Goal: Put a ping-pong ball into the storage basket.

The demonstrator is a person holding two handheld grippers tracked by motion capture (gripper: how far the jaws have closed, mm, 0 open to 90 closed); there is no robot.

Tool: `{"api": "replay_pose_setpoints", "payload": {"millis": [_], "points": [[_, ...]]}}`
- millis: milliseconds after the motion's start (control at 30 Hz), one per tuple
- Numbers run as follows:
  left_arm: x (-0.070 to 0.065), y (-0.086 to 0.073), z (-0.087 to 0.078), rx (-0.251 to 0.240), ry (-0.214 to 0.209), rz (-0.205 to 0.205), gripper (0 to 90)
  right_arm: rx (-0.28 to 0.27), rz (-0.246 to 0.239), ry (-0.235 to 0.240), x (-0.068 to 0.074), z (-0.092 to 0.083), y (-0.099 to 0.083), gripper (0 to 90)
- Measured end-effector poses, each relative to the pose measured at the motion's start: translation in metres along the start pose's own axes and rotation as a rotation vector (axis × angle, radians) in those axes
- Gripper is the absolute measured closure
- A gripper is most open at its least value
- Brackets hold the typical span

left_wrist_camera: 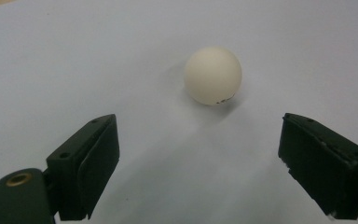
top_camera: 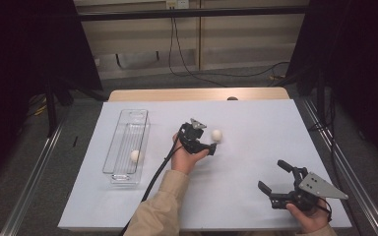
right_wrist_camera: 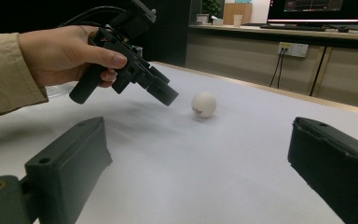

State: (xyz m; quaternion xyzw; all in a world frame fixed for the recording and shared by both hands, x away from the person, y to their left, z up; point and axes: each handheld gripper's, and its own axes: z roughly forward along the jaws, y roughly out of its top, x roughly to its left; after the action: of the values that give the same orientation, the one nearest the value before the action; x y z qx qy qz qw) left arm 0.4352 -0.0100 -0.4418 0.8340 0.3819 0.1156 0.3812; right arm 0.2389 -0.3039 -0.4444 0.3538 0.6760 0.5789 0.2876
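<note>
Ball (left_wrist_camera: 213, 74): smooth, round, matte cream.

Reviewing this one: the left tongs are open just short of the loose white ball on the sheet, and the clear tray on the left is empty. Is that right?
Not quite. The clear tray is not empty: the high view shows a second white ball lying in it. The rest holds: the left tongs stand open just short of the loose white ball.

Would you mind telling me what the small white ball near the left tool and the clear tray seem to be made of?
The small white ball looks like matte, cream-white plastic: smooth, with soft shading and tiny printed marks. The clear rectangular tray appears to be glossy transparent plastic, possibly acrylic: the table shows through it, and its edges catch light.
</note>
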Motion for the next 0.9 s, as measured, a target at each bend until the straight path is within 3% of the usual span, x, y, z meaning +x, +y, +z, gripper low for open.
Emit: {"api": "replay_pose_setpoints", "payload": {"millis": [900], "points": [[-0.0028,0.0047,0.0085,-0.028,-0.001,-0.005,12.8,0.003,0.000,0.001,0.0001,0.0001,-0.0001,4.4]]}}
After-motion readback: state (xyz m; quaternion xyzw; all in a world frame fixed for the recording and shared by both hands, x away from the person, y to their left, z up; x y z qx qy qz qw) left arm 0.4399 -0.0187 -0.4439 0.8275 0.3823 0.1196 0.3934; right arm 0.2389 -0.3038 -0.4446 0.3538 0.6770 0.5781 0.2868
